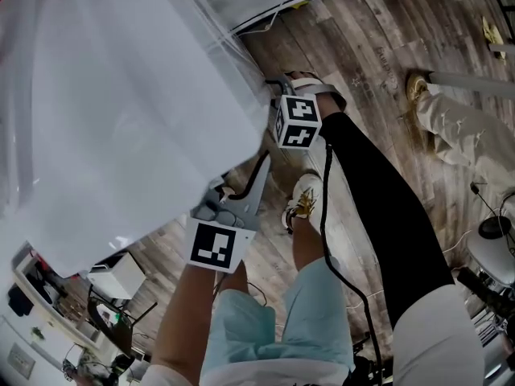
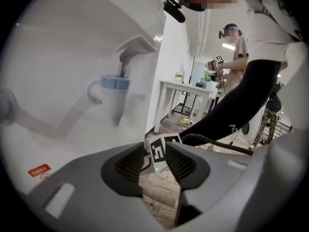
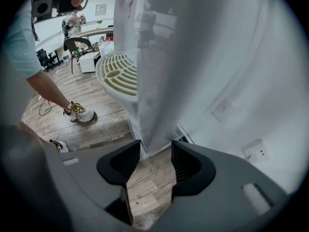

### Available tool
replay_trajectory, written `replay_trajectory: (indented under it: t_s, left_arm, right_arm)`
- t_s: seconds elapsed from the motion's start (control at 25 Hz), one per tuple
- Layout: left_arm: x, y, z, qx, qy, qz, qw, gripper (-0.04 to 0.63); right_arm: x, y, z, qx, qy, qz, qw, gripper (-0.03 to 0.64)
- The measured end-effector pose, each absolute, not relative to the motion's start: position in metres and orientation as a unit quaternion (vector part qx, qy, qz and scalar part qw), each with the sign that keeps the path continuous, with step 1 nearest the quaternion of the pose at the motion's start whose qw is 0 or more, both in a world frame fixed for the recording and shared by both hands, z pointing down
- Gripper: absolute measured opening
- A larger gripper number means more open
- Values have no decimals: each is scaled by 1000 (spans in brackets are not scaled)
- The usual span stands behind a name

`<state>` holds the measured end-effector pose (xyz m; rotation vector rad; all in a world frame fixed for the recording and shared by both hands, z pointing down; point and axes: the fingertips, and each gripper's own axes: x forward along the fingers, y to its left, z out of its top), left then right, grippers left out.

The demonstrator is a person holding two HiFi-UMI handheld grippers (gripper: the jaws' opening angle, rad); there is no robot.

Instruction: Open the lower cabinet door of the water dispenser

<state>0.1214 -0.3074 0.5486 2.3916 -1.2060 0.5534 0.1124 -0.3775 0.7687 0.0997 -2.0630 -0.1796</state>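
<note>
- Both grippers have their jaws wide apart, and neither grips anything.
- The left gripper (image 2: 155,159) is low by the front of the white water dispenser (image 1: 121,119). Between its pads only the wooden floor (image 1: 354,47) and the right gripper's marker cube (image 2: 161,150) show.
- The right gripper (image 3: 155,151) points steeply down, farther along the dispenser's right edge in the head view. A black sleeve (image 1: 378,207) runs back from it.
- In the right gripper view, a white vertical panel edge (image 3: 154,100) of the dispenser's lower part lines up with the gap, just beyond the jaw tips. The pads do not press on it.
- The pale drip tray (image 3: 118,74) juts out to the left of that edge, higher up.
- The lower cabinet door belongs to this lower front, below the tray. Its outline cannot be made out, nor whether it is shut or ajar.
- In the left gripper view, a blue tap (image 2: 115,83) sticks out from the dispenser's upper front, with a red label (image 2: 39,170) lower on the body.
- A white sneaker (image 1: 304,199) with gold laces stands on the floor between the two grippers, just right of the dispenser.
- A second person (image 2: 236,57) stands far off beside a white table (image 2: 186,88).
- Wall sockets (image 3: 255,151) sit on the white wall to the right of the panel.
</note>
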Motion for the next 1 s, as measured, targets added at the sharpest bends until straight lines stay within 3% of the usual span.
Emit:
replay_trajectory:
  t_s: [1.0]
  left_arm:
    - [124,-308,550,860,-427,201,195,144]
  right_arm:
    - [121,-361,774,62,-863,-34,500,187]
